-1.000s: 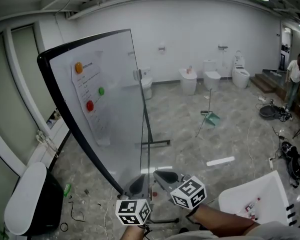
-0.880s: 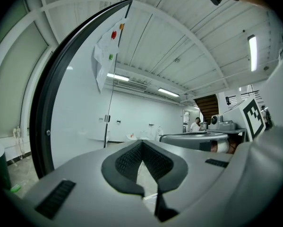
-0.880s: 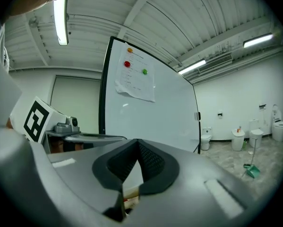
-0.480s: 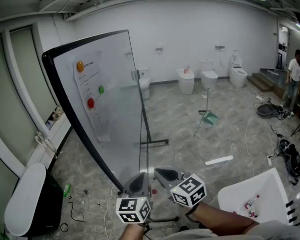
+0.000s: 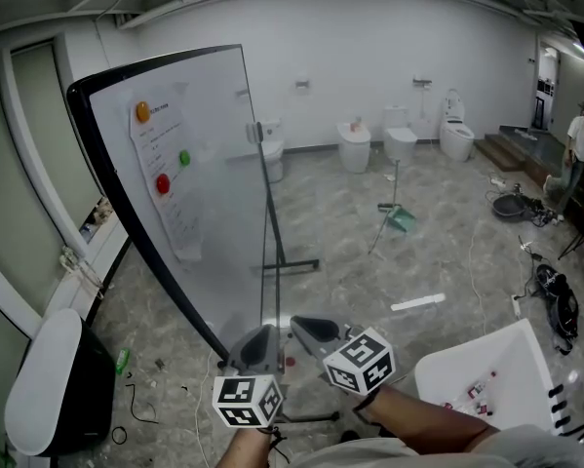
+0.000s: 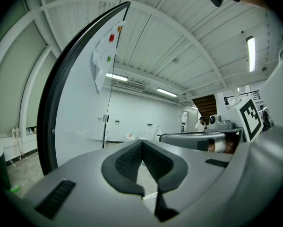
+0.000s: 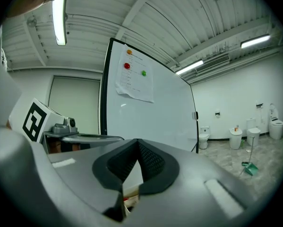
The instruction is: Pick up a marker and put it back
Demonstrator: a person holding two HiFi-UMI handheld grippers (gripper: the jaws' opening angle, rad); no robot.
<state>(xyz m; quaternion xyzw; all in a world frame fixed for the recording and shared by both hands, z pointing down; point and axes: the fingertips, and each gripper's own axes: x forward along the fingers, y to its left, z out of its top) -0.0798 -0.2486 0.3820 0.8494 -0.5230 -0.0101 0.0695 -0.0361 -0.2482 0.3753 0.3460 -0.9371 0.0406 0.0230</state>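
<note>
A whiteboard (image 5: 204, 193) on a wheeled stand fills the left of the head view, with a sheet of paper and coloured magnets (image 5: 162, 183) on it. My left gripper (image 5: 261, 333) and right gripper (image 5: 297, 323) are held side by side, level, at the board's lower edge. Both are shut with nothing between the pads. A small red item (image 5: 290, 362) lies just below them; I cannot tell whether it is a marker. In the left gripper view the pads (image 6: 132, 157) meet at their tips. In the right gripper view the pads (image 7: 148, 162) also meet, and something red and white (image 7: 127, 200) shows below.
A white table (image 5: 486, 378) with small items stands at the bottom right. A white rounded seat (image 5: 43, 378) sits at the lower left. Toilets (image 5: 402, 139) line the far wall. A dustpan (image 5: 397, 218), a white strip (image 5: 416, 303) and cables (image 5: 550, 286) lie on the floor. A person (image 5: 576, 144) stands far right.
The head view has shifted a little, so the board and room sit slightly further left. Both grippers keep their place and stay shut.
</note>
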